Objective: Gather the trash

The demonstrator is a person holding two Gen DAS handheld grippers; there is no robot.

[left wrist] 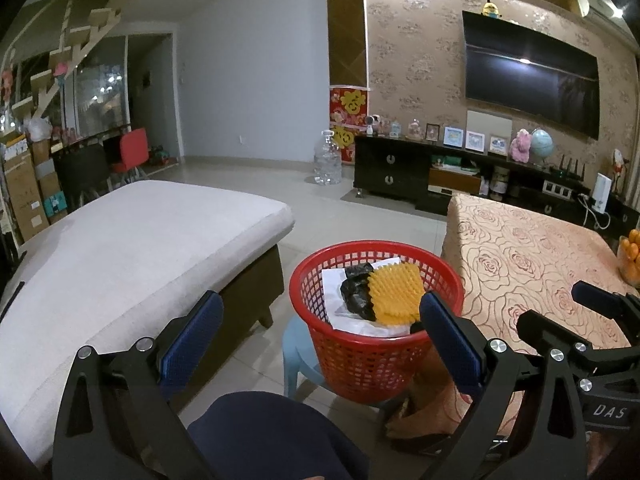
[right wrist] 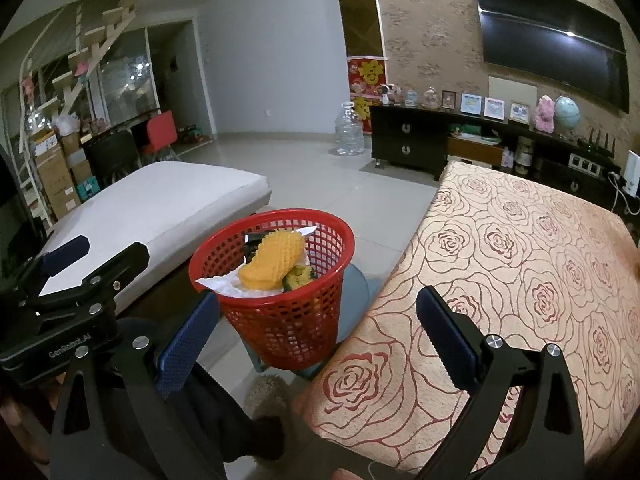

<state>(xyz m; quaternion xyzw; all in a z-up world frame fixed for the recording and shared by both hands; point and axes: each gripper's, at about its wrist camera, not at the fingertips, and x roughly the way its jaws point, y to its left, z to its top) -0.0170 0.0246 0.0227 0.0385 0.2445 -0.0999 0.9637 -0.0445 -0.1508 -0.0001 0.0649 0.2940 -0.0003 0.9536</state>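
Note:
A red mesh basket stands on a pale blue stool between a sofa and a table. Inside lie a yellow foam net, a crumpled black bag and white paper. The right wrist view shows the same basket with the yellow net on top. My left gripper hangs open just short of the basket with nothing between its fingers. My right gripper is open and empty too, over the table's near corner.
A rose-patterned tablecloth covers the table on the right, with oranges at its far edge. A grey sofa cushion lies to the left. The person's dark-clothed leg is below. A TV cabinet and a water jug stand across the tiled floor.

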